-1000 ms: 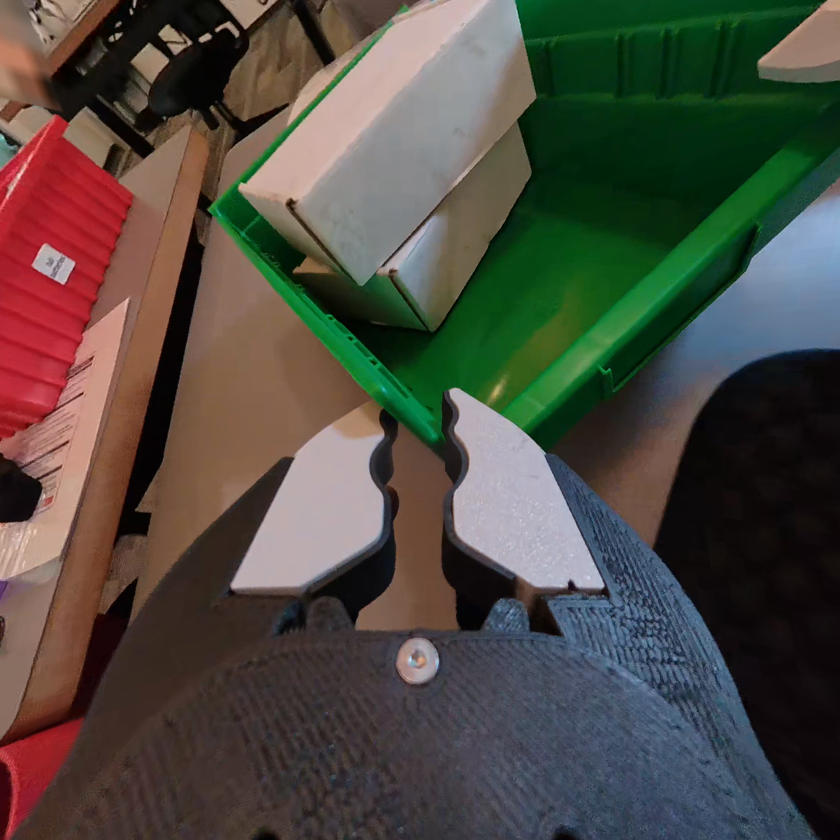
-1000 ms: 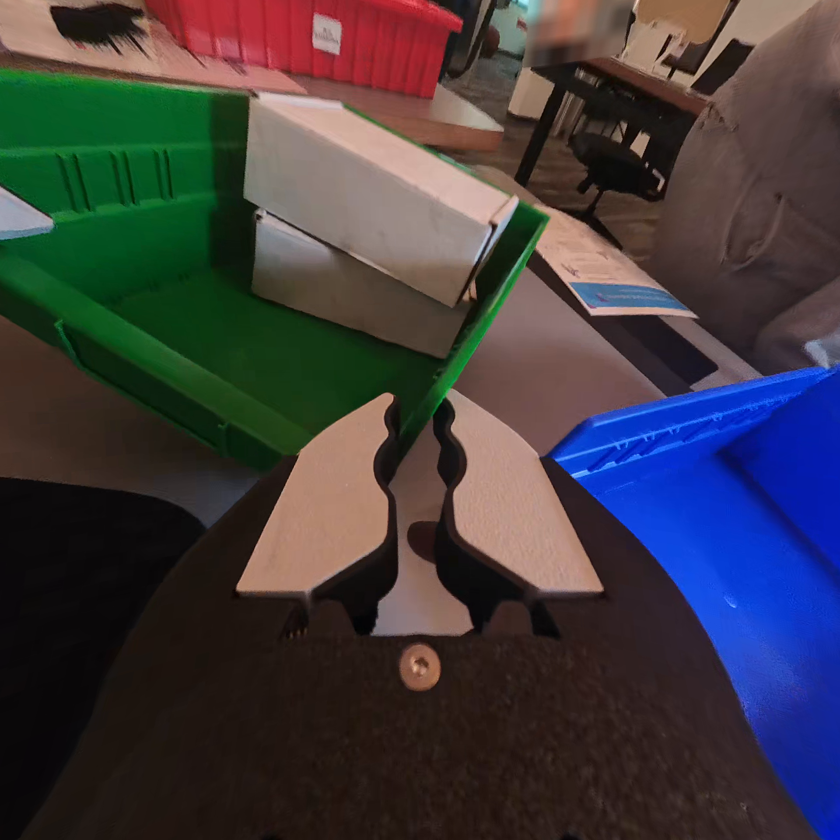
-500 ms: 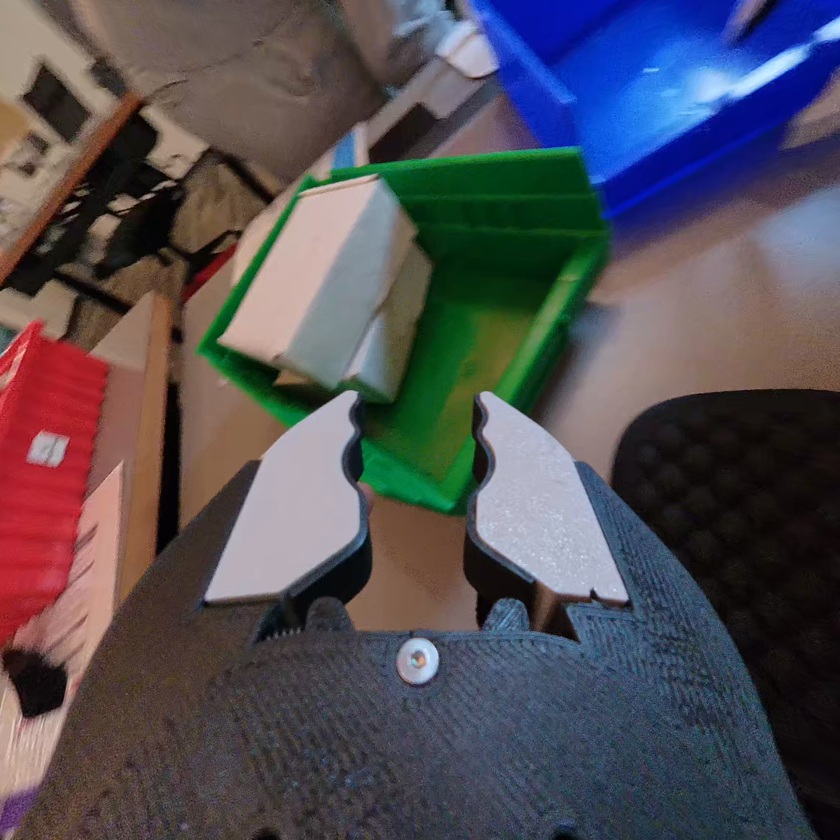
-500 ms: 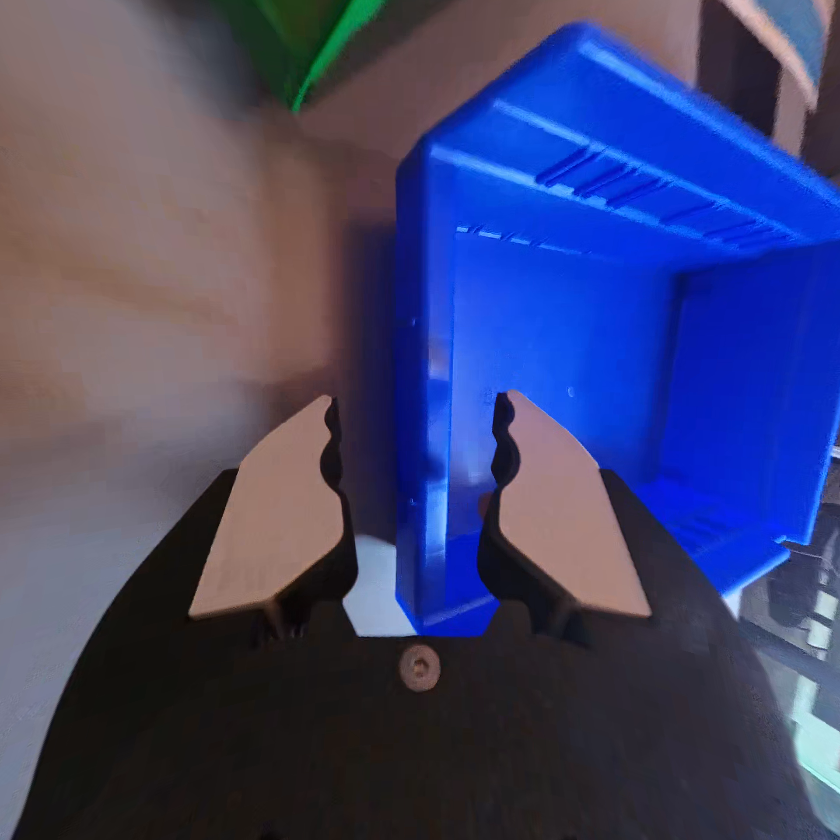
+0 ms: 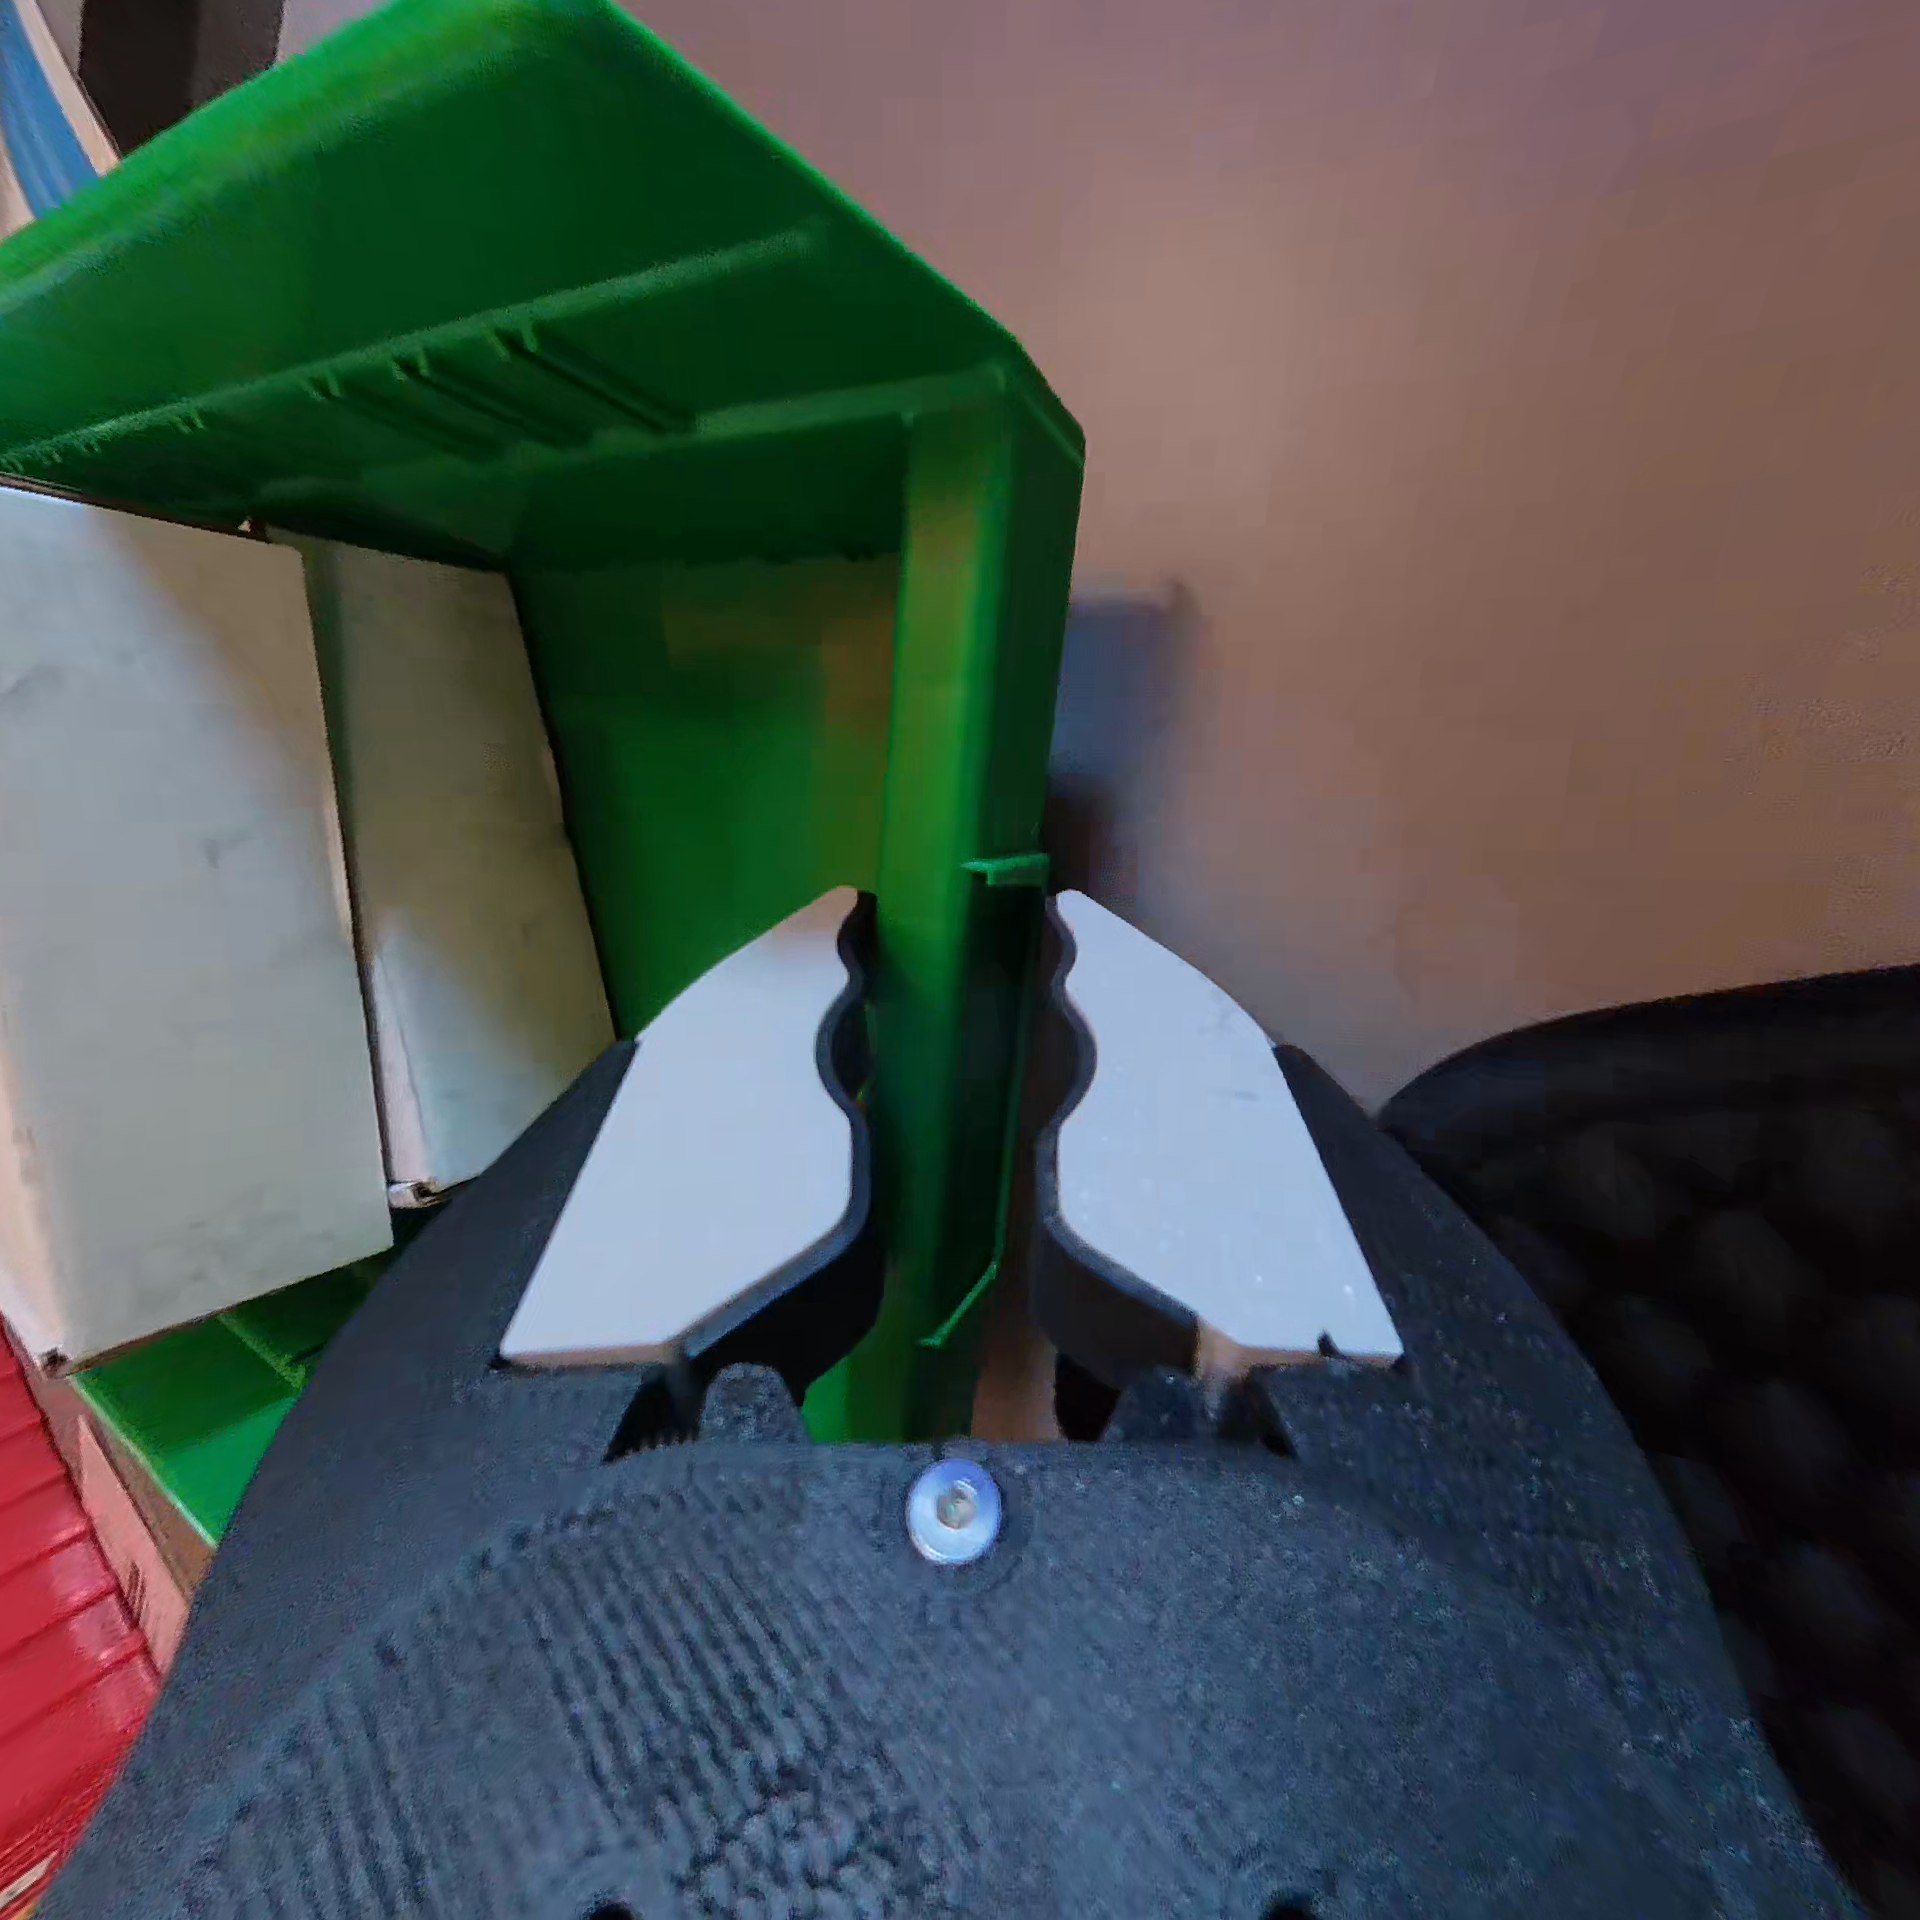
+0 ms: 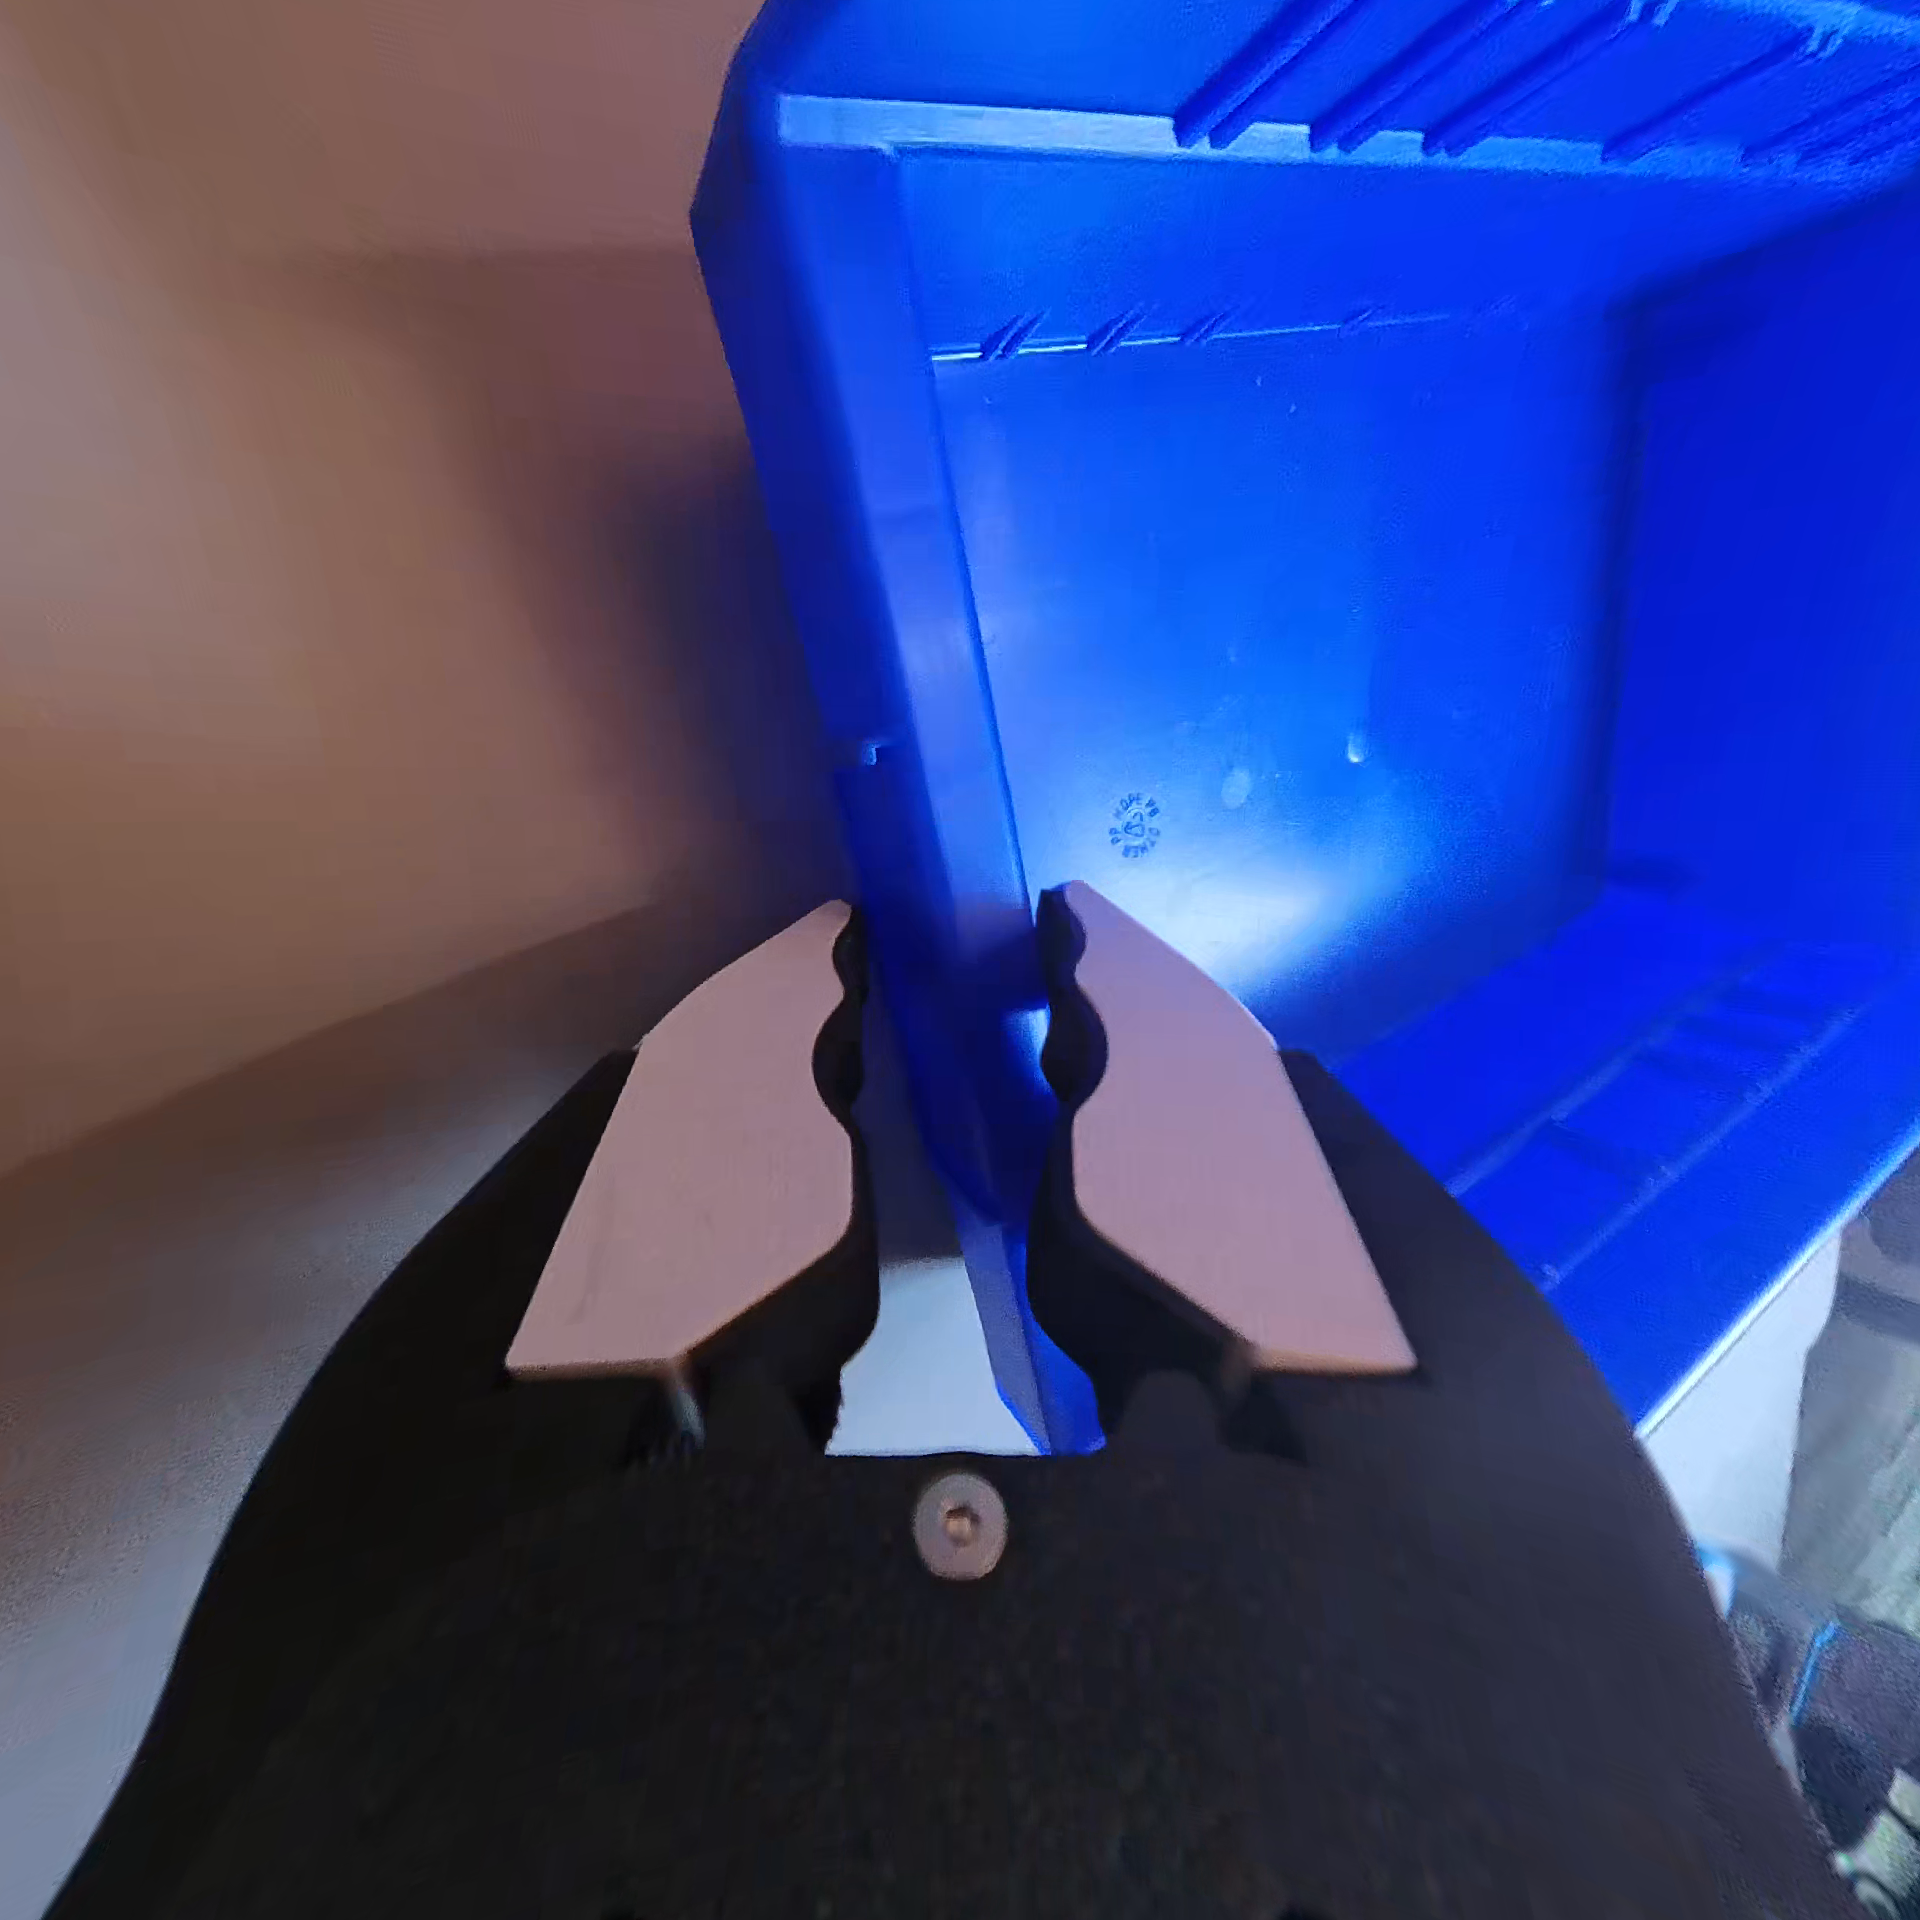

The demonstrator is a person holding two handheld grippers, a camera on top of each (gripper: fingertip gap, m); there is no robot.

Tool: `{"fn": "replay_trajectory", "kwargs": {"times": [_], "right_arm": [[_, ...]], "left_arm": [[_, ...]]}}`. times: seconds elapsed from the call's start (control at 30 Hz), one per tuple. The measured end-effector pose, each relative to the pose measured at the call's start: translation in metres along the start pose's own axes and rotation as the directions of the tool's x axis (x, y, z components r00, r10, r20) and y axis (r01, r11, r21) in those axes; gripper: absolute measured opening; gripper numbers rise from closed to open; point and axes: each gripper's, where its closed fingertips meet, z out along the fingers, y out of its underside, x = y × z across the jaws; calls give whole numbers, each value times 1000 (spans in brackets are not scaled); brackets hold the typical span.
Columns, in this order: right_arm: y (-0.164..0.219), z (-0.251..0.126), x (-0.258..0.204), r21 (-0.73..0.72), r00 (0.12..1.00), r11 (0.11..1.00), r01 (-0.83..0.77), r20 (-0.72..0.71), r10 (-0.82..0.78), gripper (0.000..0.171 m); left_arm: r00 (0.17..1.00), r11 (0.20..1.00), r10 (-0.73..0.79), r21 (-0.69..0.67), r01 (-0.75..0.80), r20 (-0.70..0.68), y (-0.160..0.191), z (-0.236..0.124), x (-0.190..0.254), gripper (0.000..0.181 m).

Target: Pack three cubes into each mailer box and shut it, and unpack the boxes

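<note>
The two white mailer boxes (image 5: pixel 177 914) look like light, stiff card with smooth faces that could slip between hard pads, and a hard pinch on a broad face might dent them; I judge the safest hold to be across a short edge or a folded corner, where the card is doubled. Both are shut, plain and slightly scuffed, stacked one leaning over the other at about 9 o'clock in the left wrist view, inside the green bin (image 5: pixel 520 312). No cubes can be seen, so whether these boxes are full cannot be told. The left tongs (image 5: pixel 956 914) straddle the green bin's near wall, one finger inside and one outside, closed to a narrow gap around the rim; whether they press it firmly cannot be told. The bin is rigid moulded plastic, and its thick rim gives a sure purchase. The right tongs (image 6: pixel 951 914) sit likewise astride the wall of the blue bin (image 6: pixel 1351 571), whose visible interior holds nothing, the fingers close against the plastic. Both bins stand on the tan table (image 5: pixel 1507 520), with a black mat (image 5: pixel 1714 1299) at 3 o'clock.
</note>
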Motion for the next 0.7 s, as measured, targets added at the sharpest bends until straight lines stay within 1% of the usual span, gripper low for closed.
{"fn": "replay_trajectory", "kwargs": {"times": [0.03,0.17,0.23,0.3,0.33,0.5,0.63,0.7], "right_arm": [[15,-9,-5,-7,1000,1000,-7,-16,6,31],[72,-33,-15,-61,995,997,-35,-95,29,31],[98,-38,-8,-103,990,992,-78,-128,64,31],[117,-38,6,-126,984,985,-114,-152,95,31],[124,-35,15,-132,982,984,-120,-165,98,30],[149,-18,64,-152,971,972,-177,-188,147,30],[163,-6,97,-180,961,967,-183,-240,137,31],[161,-5,110,-152,943,966,-208,-295,157,48]], "left_arm": [[1000,1000,3,4,-3,2,1,-2,3,30],[1000,999,-15,37,15,-1,-4,-13,24,30],[1000,998,-25,61,24,13,-7,-13,26,30],[999,992,-50,113,51,-9,-12,-10,25,29],[997,990,-76,119,78,-16,-12,-7,21,29],[996,990,-88,115,86,11,-12,9,-5,29],[995,989,-101,108,98,23,-12,20,-23,29],[995,991,-82,113,76,53,-12,25,-32,30]]}}
